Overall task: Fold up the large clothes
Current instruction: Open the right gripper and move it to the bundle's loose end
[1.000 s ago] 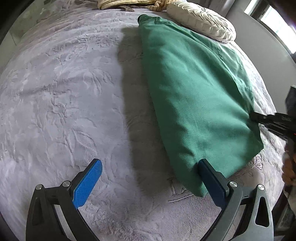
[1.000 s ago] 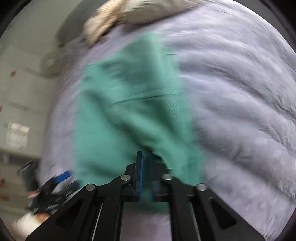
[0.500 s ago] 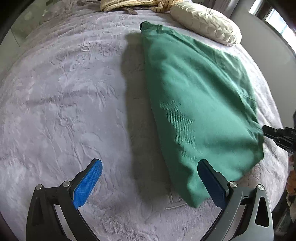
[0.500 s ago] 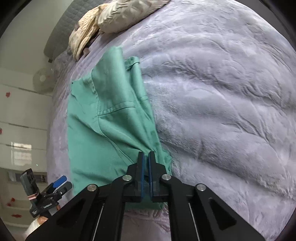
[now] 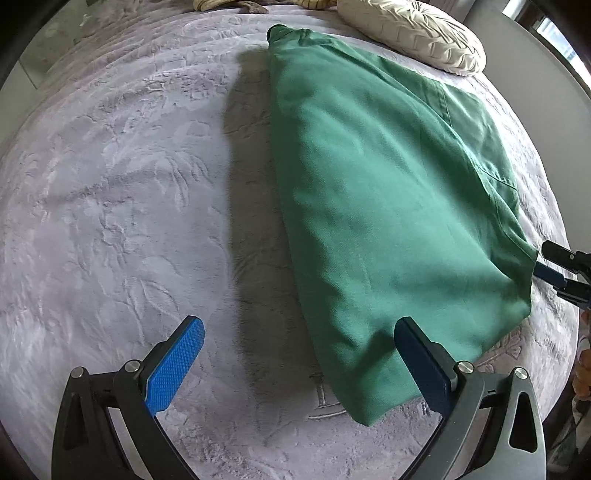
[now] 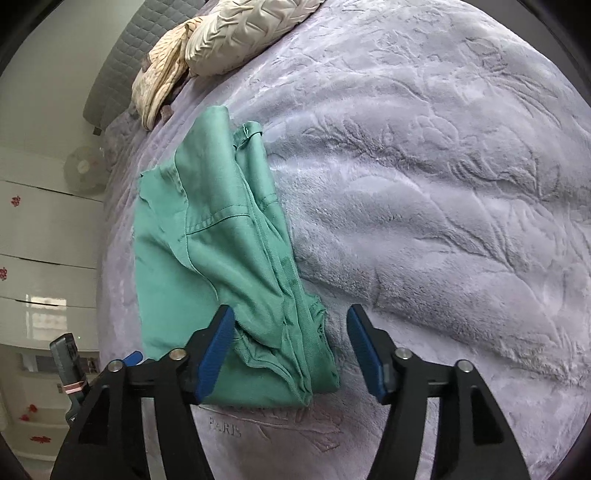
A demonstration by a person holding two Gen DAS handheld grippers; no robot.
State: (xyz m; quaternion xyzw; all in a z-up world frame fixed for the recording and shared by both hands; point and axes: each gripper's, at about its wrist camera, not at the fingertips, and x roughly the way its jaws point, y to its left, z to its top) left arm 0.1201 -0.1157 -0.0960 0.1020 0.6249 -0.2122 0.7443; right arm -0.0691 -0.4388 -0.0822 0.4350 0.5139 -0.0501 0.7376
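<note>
On the bed, a grey-lilac embossed blanket (image 5: 110,192) covers everything, and the green garment (image 5: 369,206) lies folded lengthwise on it, a long strip running from near the pillows toward the near edge. In the left wrist view it sits right of centre, narrow at the far end and broad near the camera. Its near corner lies just inside the right pad.

The left gripper (image 5: 299,358) is spread wide, blue pads well apart, with nothing pinched between them, only blanket and the garment corner below. It points steeply down.

The right gripper (image 6: 290,350) has just been opening. Its jaws now stand apart, and the bunched near end of the garment (image 6: 221,258) lies loose between them on the blanket. The left pad is close to the cloth; whether it touches I cannot tell. The right pad is clear of it, over bare blanket.

A cream pleated pillow (image 6: 243,33) and a striped beige cloth (image 6: 159,81) lie at the head of the bed, beyond the garment's far end. "PARIS" is embossed in the blanket just below the garment's near edge in the right wrist view. A white drawer unit (image 6: 40,236) stands beside the bed.
</note>
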